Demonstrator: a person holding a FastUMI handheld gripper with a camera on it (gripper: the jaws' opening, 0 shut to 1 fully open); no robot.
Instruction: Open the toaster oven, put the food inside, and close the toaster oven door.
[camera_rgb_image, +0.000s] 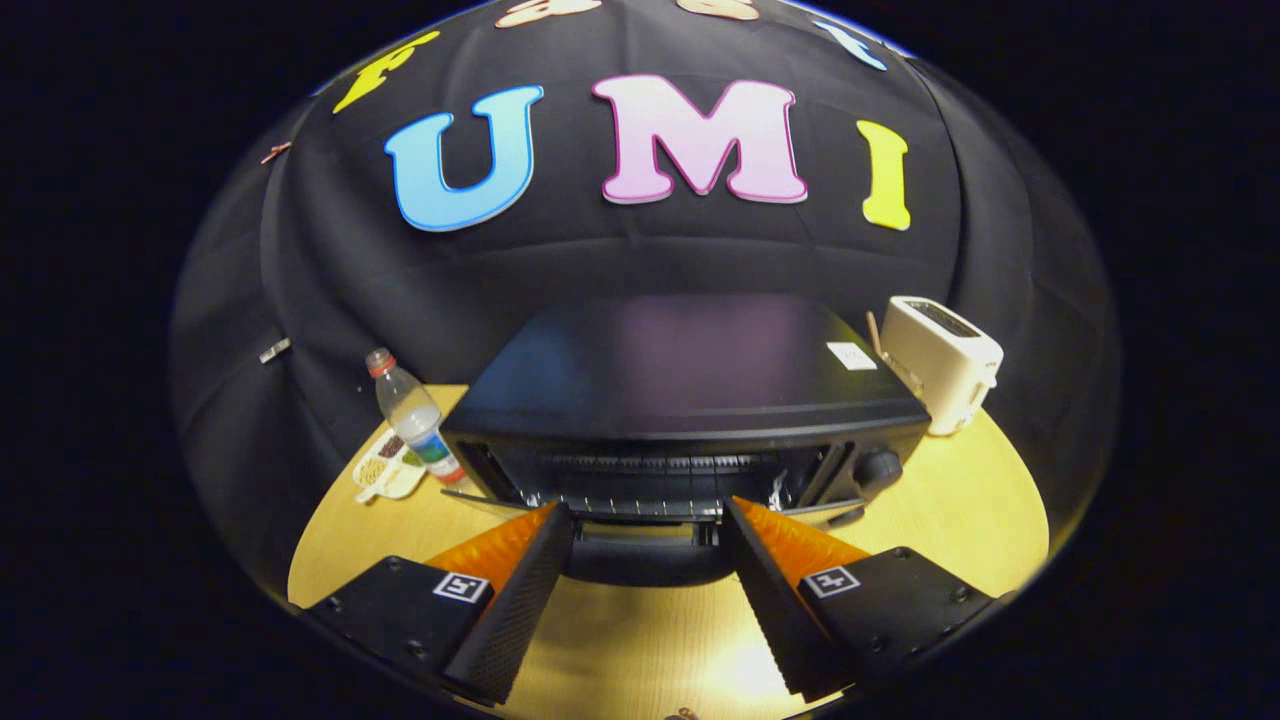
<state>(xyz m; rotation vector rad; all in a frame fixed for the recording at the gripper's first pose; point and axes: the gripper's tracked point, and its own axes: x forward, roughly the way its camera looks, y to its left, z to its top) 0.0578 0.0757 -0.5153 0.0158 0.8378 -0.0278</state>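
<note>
Wall: black cloth (330, 270), creased, hung behind and curving round both sides.
Table: pale wood (985, 510), round-edged, meeting the cloth at the back.
Light: bright glare on the table's near part, dimmer toward the cloth.
Clips: two small ones (274, 350) on the cloth's left.

1. The toaster oven (690, 400) stands on the counter (960, 520), mid-scene, its back toward the booth wall.
2. Its door (640, 555) hangs open toward the near side, just ahead of the gripper (645, 520), whose fingers stand spread apart with the door's edge between their tips.
3. A bottle (412, 415) stands left of the oven, and a tray of food (385, 470) lies just left of the bottle.
4. A toaster (940, 362) stands at the oven's far right.
</note>
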